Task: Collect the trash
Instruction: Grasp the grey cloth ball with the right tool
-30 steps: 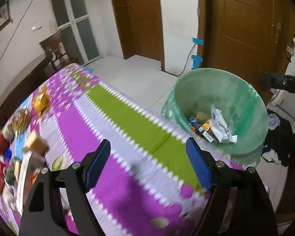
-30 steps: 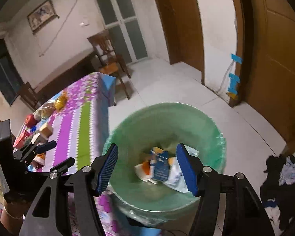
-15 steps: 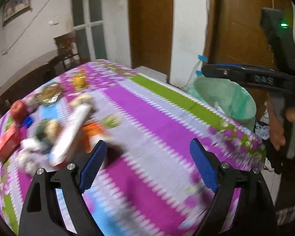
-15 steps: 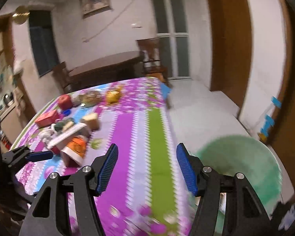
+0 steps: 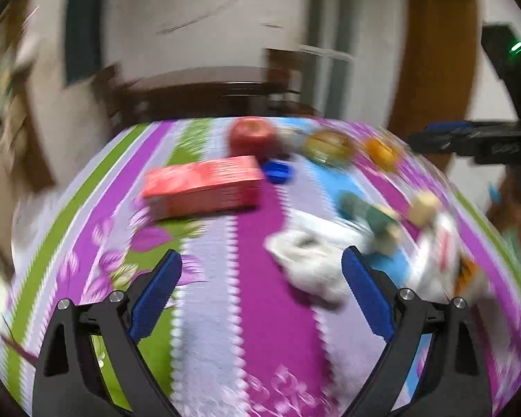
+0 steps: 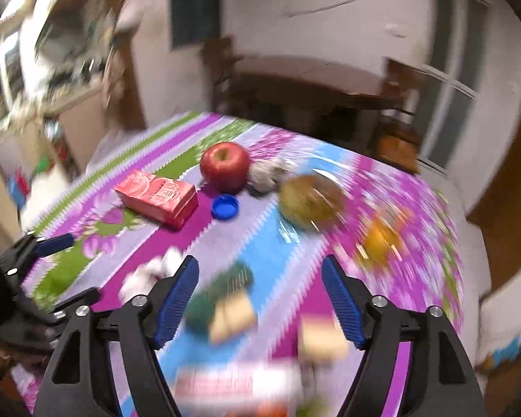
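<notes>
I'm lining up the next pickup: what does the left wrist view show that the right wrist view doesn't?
Left wrist only: a brown door and the white crumpled wrapper filling the space ahead of the open left gripper. Right wrist only: the window and a blurred green-and-tan packet between the open right gripper fingers. Both: red carton, apple, blue cap.

carton (image 6: 158, 197) left of bottle cap (image 6: 225, 206), apple (image 6: 224, 166) behind cap

- Both views: heavy motion blur, worst toward the edges; room walls and furniture smeared.
- Fisheye bends the tablecloth (image 5: 246, 299) into a dome; black vignette in the corners.
- Indoor light, moderate, colours saturated.
- Sharpest: apple (image 6: 224, 166) and red carton (image 6: 157, 197), right wrist view.
</notes>
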Demonstrator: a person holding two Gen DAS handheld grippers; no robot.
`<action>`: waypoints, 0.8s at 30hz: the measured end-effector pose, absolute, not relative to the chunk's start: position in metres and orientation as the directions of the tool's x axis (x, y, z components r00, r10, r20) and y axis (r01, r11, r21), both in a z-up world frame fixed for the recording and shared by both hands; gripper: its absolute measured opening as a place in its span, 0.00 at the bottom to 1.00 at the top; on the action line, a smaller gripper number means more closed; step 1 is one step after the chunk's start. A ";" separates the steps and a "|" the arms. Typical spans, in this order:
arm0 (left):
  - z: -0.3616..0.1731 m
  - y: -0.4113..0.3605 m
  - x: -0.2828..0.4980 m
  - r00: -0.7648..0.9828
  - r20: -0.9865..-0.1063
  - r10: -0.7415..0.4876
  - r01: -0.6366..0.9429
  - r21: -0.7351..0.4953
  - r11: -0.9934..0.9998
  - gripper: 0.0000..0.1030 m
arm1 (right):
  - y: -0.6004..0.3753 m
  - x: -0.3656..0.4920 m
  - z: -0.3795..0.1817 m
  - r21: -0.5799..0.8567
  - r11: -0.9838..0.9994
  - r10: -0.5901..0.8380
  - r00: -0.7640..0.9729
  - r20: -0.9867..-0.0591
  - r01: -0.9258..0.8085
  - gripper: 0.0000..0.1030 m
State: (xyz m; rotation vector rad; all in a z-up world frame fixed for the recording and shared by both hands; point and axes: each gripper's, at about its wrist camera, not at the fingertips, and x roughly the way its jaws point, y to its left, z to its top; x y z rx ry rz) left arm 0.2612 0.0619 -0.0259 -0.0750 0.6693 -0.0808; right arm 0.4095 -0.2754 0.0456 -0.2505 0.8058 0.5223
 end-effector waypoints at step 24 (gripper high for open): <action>-0.063 0.109 0.292 0.680 -0.709 -0.186 -0.068 -0.314 0.947 0.87 | -0.169 0.586 -0.041 -0.218 0.638 0.217 0.444 -0.870 -0.739 0.33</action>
